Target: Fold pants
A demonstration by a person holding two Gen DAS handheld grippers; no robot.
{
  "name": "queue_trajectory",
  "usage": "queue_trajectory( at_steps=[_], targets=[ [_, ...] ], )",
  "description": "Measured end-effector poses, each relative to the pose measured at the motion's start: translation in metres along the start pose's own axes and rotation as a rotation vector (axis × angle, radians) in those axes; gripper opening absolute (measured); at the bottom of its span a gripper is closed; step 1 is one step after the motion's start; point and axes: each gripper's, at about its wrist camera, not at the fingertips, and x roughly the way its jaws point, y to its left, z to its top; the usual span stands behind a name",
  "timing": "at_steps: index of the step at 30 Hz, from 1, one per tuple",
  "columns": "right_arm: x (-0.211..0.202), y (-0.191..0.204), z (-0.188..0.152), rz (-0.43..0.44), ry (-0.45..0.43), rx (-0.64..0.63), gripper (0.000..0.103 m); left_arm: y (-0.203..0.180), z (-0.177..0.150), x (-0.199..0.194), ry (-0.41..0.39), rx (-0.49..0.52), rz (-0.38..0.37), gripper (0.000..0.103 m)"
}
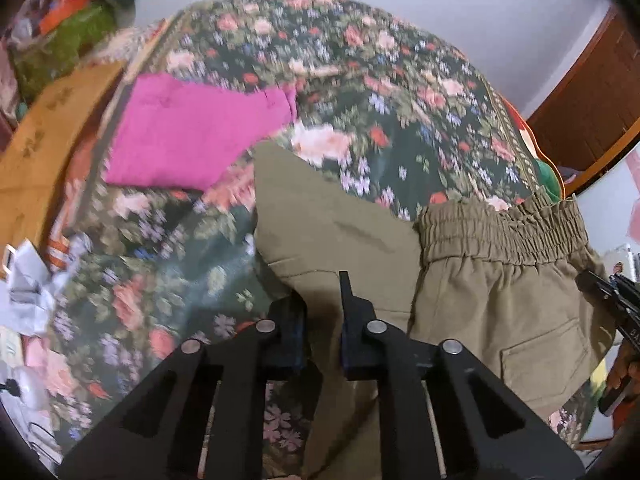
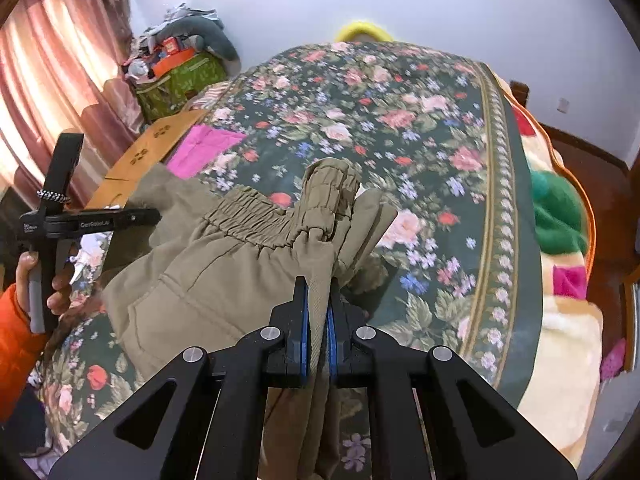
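Note:
Olive-green pants (image 1: 500, 280) with an elastic waistband (image 1: 504, 228) hang lifted above a floral bedspread (image 1: 360, 80). My left gripper (image 1: 324, 300) has its fingers close together with olive cloth between them, and a leg panel (image 1: 320, 216) spreads out ahead. My right gripper (image 2: 318, 296) is shut on a bunched fold of the pants (image 2: 224, 280) near the waistband (image 2: 256, 212). The left gripper's body also shows in the right wrist view (image 2: 80, 220), held by a hand in an orange sleeve.
A folded magenta garment (image 1: 192, 136) lies on the bed's far left. A wooden bed edge (image 1: 48, 128) and a pile of bags and boxes (image 2: 176, 68) stand left. Pink curtains (image 2: 52, 60) hang left. A fleece blanket (image 2: 560, 240) drapes the bed's right side.

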Motion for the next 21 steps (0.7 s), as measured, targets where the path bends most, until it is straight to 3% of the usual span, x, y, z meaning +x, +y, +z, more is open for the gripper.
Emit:
queue_trajectory(
  at_steps=[7, 11, 16, 21],
  targets=[
    [0.000, 0.026, 0.029, 0.017, -0.062, -0.047, 0.006, 0.005, 0.018, -0.054, -0.144, 0.073, 0.093, 0.011],
    [0.002, 0.043, 0.060, 0.033, -0.113, -0.065, 0.006, 0.020, 0.039, -0.081, -0.212, 0.058, 0.131, 0.011],
    [0.011, 0.069, 0.100, 0.036, -0.180, -0.098, 0.006, 0.044, 0.070, -0.099, -0.289, 0.031, 0.179, 0.011],
    [0.037, 0.085, 0.136, 0.054, -0.210, -0.100, 0.006, 0.076, 0.104, -0.091, -0.302, -0.003, 0.238, 0.011]
  ],
)
